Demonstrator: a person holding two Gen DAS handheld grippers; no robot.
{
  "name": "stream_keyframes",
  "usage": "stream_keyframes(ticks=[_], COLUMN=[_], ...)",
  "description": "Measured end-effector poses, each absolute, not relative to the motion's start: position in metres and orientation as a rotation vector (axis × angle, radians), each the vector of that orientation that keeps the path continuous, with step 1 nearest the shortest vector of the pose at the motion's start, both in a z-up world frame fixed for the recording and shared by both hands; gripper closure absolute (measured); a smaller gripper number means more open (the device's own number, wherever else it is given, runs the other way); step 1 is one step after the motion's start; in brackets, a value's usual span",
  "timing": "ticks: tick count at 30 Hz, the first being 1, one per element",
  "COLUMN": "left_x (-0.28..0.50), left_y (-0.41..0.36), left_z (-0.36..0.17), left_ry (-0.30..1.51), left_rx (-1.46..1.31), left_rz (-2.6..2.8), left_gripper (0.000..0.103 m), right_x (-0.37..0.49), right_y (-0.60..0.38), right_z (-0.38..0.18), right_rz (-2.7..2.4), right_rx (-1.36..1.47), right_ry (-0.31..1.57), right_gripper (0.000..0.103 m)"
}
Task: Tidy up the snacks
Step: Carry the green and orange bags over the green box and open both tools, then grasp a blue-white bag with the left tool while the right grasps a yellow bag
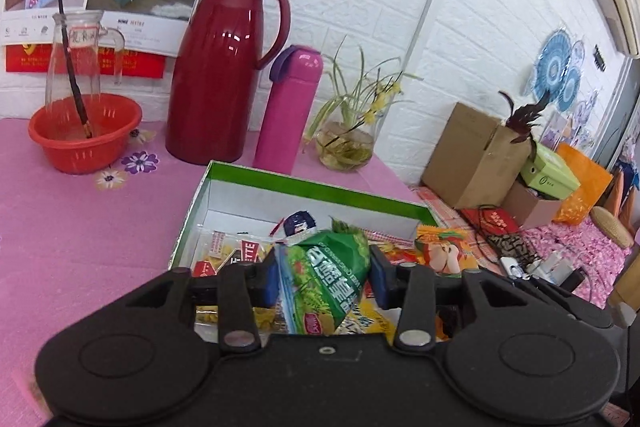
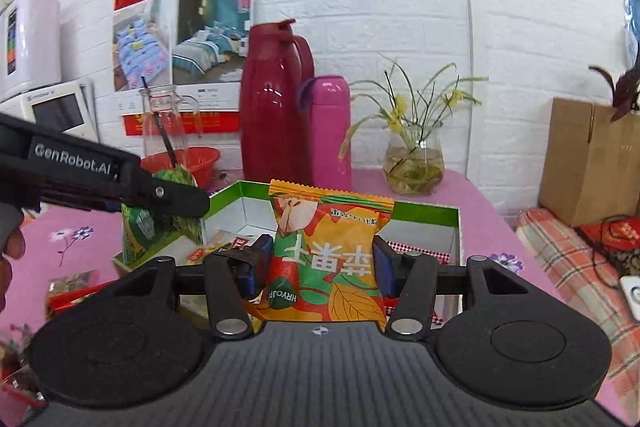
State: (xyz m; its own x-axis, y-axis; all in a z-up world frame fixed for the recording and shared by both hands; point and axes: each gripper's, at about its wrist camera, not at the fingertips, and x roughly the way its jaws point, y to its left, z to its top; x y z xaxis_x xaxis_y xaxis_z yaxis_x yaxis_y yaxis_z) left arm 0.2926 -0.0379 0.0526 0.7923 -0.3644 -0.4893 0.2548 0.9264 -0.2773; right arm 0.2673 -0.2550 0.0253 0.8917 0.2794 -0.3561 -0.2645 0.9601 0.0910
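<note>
The left tool (image 1: pixel 323 277) is sitting over the near part of the green-rimmed box (image 1: pixel 304 189) on the pink counter (image 1: pixel 80 223), with a green snack bag (image 1: pixel 328 279) between its fingers; the left pad is touching the bag, the right one is standing just off it, so the jaws are spread. The right tool (image 2: pixel 324 261) is holding an orange snack packet (image 2: pixel 326 255) upright above the same box (image 2: pixel 420 211), both pads pressing its sides. More wrapped snacks (image 1: pixel 224 255) are lying inside the box.
</note>
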Motion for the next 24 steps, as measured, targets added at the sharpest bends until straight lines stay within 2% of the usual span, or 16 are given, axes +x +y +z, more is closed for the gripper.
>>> stream_keyframes(ticks=[1, 2, 11, 18, 24], left_x=[0.296, 0.3, 0.275, 0.205, 0.142], left_y=[-0.039, -0.038, -0.025, -0.022, -0.012], left_z=[0.049, 0.044, 0.052, 0.077, 0.07], left_ry=[0.57, 0.579, 0.527, 0.42, 0.442], left_rx=[-0.192, -0.186, -0.18, -0.096, -0.086], left_rz=[-0.324, -0.291, -0.21, -0.226, -0.227], left_gripper=[0.012, 0.0, 0.0, 0.0, 0.0], right_x=[0.272, 0.274, 0.244, 0.188, 0.149], right_y=[-0.255, -0.256, -0.275, -0.279, -0.262], right_z=[0.021, 0.018, 0.036, 0.054, 0.042], right_rz=[0.273, 0.258, 0.284, 0.363, 0.465], right_rx=[0.04, 0.033, 0.063, 0.118, 0.074], right_ry=[0.391, 0.405, 0.387, 0.349, 0.407], right_gripper=[0.0, 0.0, 0.0, 0.0, 0.0])
